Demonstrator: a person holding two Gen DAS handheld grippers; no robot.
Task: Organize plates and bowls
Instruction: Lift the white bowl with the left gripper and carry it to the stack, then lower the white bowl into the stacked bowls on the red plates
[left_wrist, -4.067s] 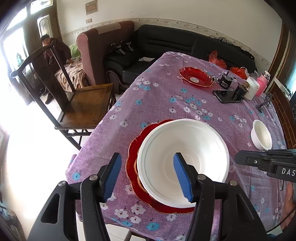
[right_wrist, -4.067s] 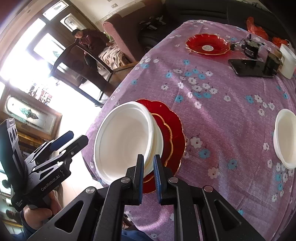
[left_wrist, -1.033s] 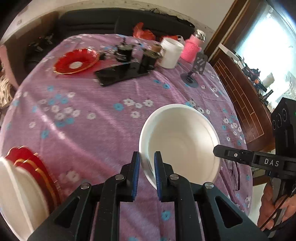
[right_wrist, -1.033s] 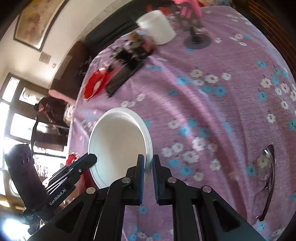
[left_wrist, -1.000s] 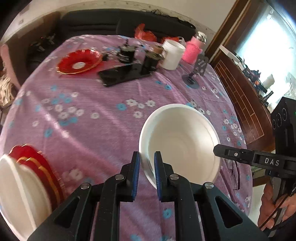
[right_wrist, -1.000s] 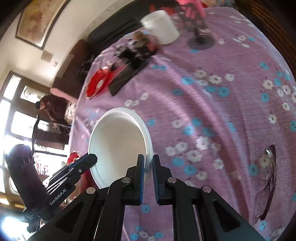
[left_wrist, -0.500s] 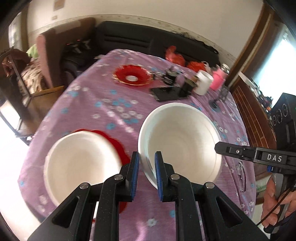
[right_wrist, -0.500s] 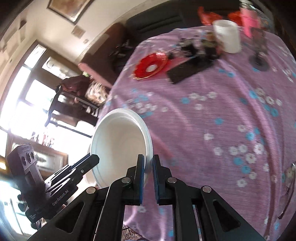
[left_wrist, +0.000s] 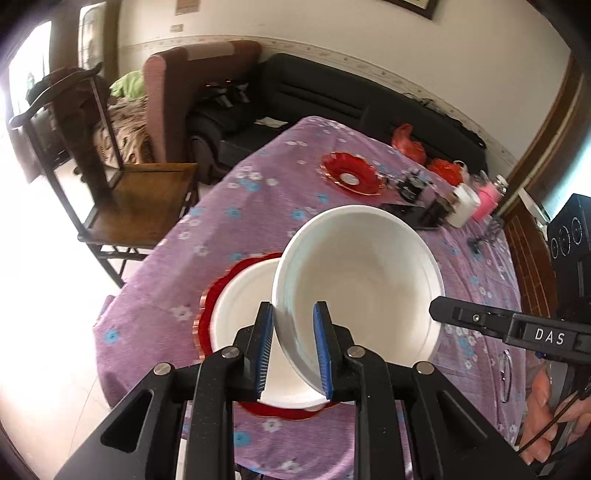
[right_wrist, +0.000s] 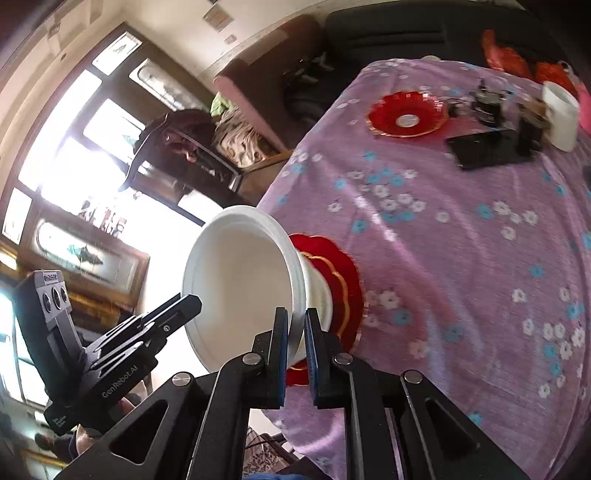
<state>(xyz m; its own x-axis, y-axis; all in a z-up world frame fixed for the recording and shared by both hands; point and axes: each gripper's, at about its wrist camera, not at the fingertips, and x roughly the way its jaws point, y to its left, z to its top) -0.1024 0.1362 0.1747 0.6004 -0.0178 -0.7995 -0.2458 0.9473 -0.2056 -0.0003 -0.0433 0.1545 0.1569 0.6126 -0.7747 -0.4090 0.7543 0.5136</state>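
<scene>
A white bowl (left_wrist: 362, 280) hangs tilted over a second white bowl (left_wrist: 243, 306), which sits on stacked red plates (left_wrist: 210, 306) near the table's front left corner. My left gripper (left_wrist: 291, 310) has the carried bowl's near rim between its blue pads; its jaws are opening and a gap shows beside the left pad. In the right wrist view my right gripper (right_wrist: 293, 317) is shut on the opposite rim of that white bowl (right_wrist: 240, 288), above the lower bowl (right_wrist: 317, 291) and the red plates (right_wrist: 343, 280). The left gripper's fingers (right_wrist: 177, 306) reach in from the left.
A small red plate (left_wrist: 351, 177) lies at the far side of the purple flowered tablecloth (left_wrist: 221, 221), near a black phone (right_wrist: 480, 147), a white mug (right_wrist: 561, 114) and a pink cup (left_wrist: 487, 199). A wooden chair (left_wrist: 140, 199) stands left of the table. Glasses (left_wrist: 506, 373) lie at the right.
Both grippers carried the white bowl leftward across the table and up, until it hangs over the bowl on the red plates. The left gripper's pads have spread apart a little.
</scene>
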